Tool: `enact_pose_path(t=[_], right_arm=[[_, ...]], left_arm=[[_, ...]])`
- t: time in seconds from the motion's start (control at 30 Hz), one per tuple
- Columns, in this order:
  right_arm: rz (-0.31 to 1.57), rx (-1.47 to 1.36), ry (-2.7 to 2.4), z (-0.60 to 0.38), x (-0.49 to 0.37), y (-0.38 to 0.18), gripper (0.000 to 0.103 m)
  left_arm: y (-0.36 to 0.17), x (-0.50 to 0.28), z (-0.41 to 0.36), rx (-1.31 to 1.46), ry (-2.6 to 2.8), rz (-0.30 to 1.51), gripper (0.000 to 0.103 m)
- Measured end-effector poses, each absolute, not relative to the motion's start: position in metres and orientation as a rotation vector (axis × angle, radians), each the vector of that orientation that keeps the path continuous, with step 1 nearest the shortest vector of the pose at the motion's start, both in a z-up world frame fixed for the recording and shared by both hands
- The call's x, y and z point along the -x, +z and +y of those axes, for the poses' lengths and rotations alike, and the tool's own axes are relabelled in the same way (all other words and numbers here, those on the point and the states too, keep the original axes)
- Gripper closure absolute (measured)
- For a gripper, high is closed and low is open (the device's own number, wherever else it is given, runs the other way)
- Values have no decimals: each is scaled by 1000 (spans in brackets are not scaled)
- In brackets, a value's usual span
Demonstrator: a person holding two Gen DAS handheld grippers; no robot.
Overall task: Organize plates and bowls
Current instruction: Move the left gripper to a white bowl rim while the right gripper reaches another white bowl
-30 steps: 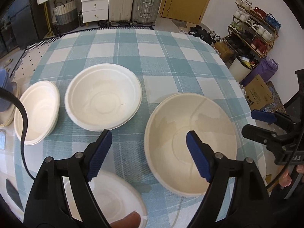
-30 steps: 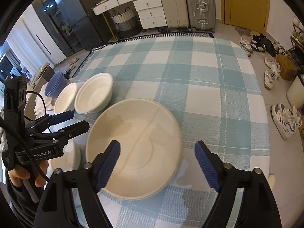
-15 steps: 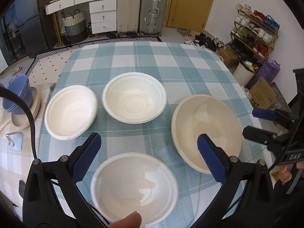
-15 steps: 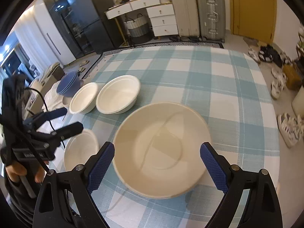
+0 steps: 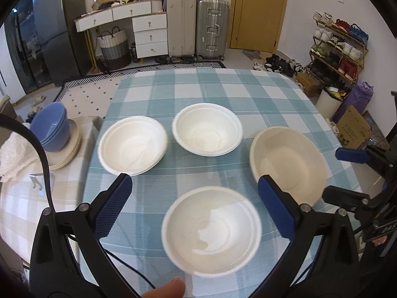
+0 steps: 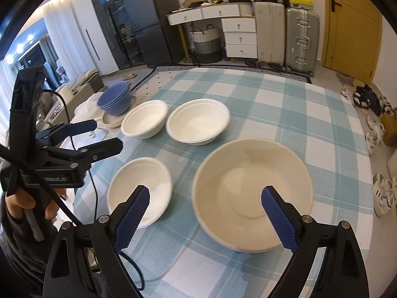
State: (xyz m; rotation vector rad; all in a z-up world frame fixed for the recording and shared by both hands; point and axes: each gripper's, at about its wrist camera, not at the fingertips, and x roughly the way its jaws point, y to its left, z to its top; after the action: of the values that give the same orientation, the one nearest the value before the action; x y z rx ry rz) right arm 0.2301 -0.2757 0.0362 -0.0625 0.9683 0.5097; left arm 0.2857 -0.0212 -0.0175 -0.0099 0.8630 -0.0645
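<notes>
A large cream bowl (image 5: 289,165) (image 6: 251,192) sits at the right on the checked table (image 5: 223,84). Three smaller white bowls sit there too: one near (image 5: 211,231) (image 6: 140,195), one far left (image 5: 132,149) (image 6: 145,121), one far middle (image 5: 207,129) (image 6: 197,124). My left gripper (image 5: 193,206) is open and empty, held above the near white bowl. My right gripper (image 6: 206,213) is open and empty, held above the cream bowl's near left rim. Each gripper shows in the other's view: the right one (image 5: 347,173) and the left one (image 6: 96,136).
Stacked blue bowls (image 5: 53,126) (image 6: 115,99) sit on beige plates (image 5: 70,149) on a side surface left of the table. Suitcases (image 5: 198,27), drawers and a shoe rack (image 5: 337,49) stand beyond the table. A black cable (image 6: 94,198) hangs at the near left.
Both grippers have pulled back and risen away from the cream bowl. More of the table and all the bowls have come into view. Both stay open.
</notes>
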Motion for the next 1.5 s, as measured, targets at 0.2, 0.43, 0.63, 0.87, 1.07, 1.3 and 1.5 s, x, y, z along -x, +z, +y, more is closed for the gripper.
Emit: enact_pose_path(t=[0.2,0.43,0.63,0.87,1.07,1.3,1.5], right_arm=[[953,59,551,-263,-220,40,10],[948,42,583,-252,-213,37,10],[949,32,609,-245,-205,34,10],[924,57,621,-239,-192,39,10],[899,88,618,-234,-184,39,10],[889,118,631,-229,-182,27,10],[903,104,637,-225,-186,17,10]], left_arm=[[-23,-270,-6,30,-37,861,2],[-35,-251,10,64,-22,848,2],[-43,-236,16,63,-11,824,2],[-49,-224,25,94,6,796,2],[-57,-219,27,85,30,778,2],[-70,-217,30,108,36,772,2],[-79,-214,33,124,49,767,2]])
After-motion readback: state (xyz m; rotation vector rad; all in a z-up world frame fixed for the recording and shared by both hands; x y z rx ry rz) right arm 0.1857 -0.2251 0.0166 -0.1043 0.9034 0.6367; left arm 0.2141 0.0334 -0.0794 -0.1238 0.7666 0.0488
